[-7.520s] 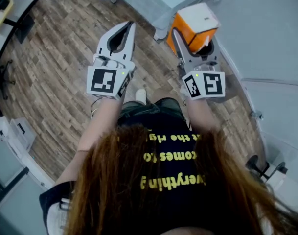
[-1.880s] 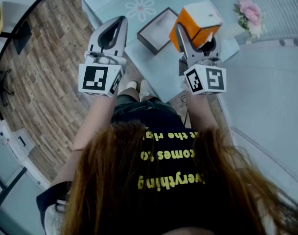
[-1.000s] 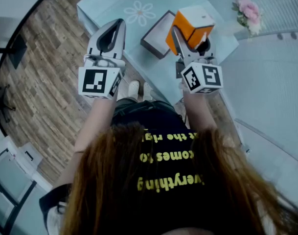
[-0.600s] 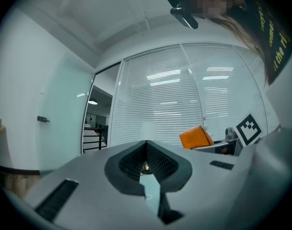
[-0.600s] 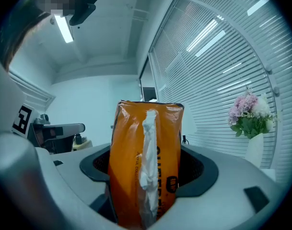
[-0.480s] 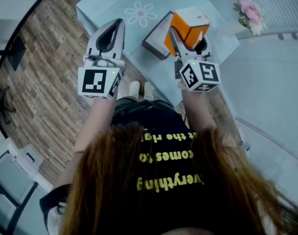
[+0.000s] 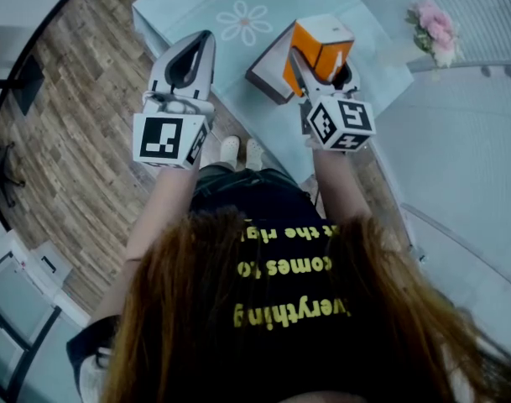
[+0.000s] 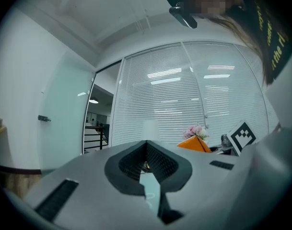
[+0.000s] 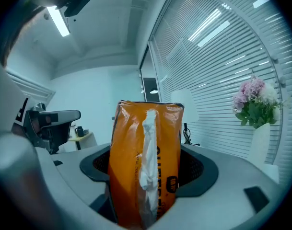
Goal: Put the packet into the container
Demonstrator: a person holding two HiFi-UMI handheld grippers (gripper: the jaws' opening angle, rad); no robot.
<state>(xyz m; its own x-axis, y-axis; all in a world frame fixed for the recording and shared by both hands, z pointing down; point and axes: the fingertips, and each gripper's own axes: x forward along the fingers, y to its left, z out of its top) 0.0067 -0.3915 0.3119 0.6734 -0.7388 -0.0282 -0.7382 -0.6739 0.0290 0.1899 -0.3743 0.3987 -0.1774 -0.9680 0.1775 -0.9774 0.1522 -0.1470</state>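
Packet (image 9: 146, 162) clamped in right gripper (image 7: 322, 57) (left gripper (image 7: 205, 40) closed, empty).

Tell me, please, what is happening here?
A person stands at a table with a gripper in each hand. The right gripper has its jaws shut on an orange packet and holds it up beside the open container on the table. The packet is not yet inside. The left gripper hangs over the table's near edge, jaws shut, with nothing between them.
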